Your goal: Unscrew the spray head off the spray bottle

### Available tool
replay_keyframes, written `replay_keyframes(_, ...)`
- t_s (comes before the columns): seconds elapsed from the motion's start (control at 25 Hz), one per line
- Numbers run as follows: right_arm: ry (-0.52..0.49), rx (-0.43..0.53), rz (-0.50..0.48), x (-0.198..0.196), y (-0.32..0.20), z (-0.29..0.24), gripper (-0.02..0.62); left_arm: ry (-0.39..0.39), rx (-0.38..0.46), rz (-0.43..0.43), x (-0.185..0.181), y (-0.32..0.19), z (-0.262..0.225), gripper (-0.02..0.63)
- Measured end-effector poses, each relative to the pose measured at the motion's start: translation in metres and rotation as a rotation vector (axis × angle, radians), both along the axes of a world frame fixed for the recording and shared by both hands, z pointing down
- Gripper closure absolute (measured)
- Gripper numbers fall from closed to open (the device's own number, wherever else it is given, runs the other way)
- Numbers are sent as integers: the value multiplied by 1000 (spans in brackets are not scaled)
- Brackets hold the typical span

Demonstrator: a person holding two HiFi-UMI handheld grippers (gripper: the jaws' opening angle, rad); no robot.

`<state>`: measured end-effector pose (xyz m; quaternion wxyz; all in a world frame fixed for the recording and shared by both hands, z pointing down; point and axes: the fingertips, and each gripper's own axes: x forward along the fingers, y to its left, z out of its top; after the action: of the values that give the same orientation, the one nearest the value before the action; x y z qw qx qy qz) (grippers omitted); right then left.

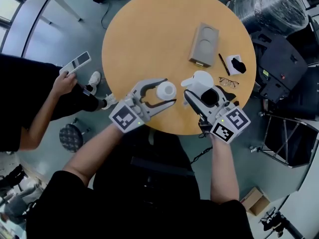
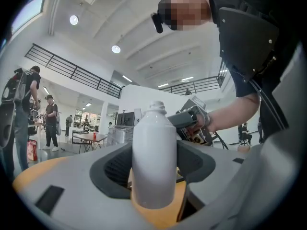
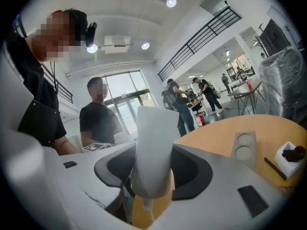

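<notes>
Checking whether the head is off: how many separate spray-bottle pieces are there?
2. The bottle, neck bare, is gripped by the left gripper; the spray head is held apart in the right gripper. Nothing seems hidden.

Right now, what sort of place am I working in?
Probably a large open hall used as a shared lab or workspace: a balcony railing runs along an upper level, ceiling lights sit high overhead, and people stand around other tables beyond the round table.
</notes>
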<state>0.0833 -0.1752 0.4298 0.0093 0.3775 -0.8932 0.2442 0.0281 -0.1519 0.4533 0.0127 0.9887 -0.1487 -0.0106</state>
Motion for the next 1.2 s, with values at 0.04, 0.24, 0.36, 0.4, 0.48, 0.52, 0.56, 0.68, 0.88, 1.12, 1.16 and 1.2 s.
replay_keyframes(0.04, 7, -16, 6, 1, -4, 12, 365, 2, -5, -6, 1, -4, 7, 299)
replay_keyframes(0.24, 60, -95, 16, 4, -19, 79, 365, -18, -30, -25, 3, -19, 49, 299)
replay_keyframes(0.36, 90, -125, 22, 6, -26, 114, 365, -21, -49, -23, 7, -28, 74, 299)
replay_keyframes(0.4, 90, -138, 25, 6, -28, 125, 365, -21, -49, -23, 8, -30, 82, 299)
replay_keyframes(0.48, 85, -166, 33, 7, -32, 148, 364, -26, -61, -28, 8, -36, 100, 299)
replay_keyframes(0.52, 83, -180, 39, 7, -34, 159, 365, -28, -68, -29, 8, -39, 110, 299)
replay_keyframes(0.56, 82, -195, 45, 9, -36, 171, 365, -32, -74, -29, 8, -42, 121, 299)
replay_keyframes(0.68, 84, -240, 63, 13, -43, 207, 365, -37, -85, -22, 12, -50, 151, 299)
replay_keyframes(0.88, 107, -354, 74, 22, -53, 266, 365, -39, -82, -1, 27, -61, 192, 299)
replay_keyframes(1.12, 190, -468, 106, 40, -54, 330, 364, -34, -112, 6, 49, -78, 239, 299)
replay_keyframes(1.16, 197, -483, 109, 42, -54, 338, 365, -35, -115, 6, 52, -82, 246, 299)
replay_keyframes(1.2, 197, -497, 113, 45, -55, 347, 365, -40, -112, 10, 56, -85, 254, 299)
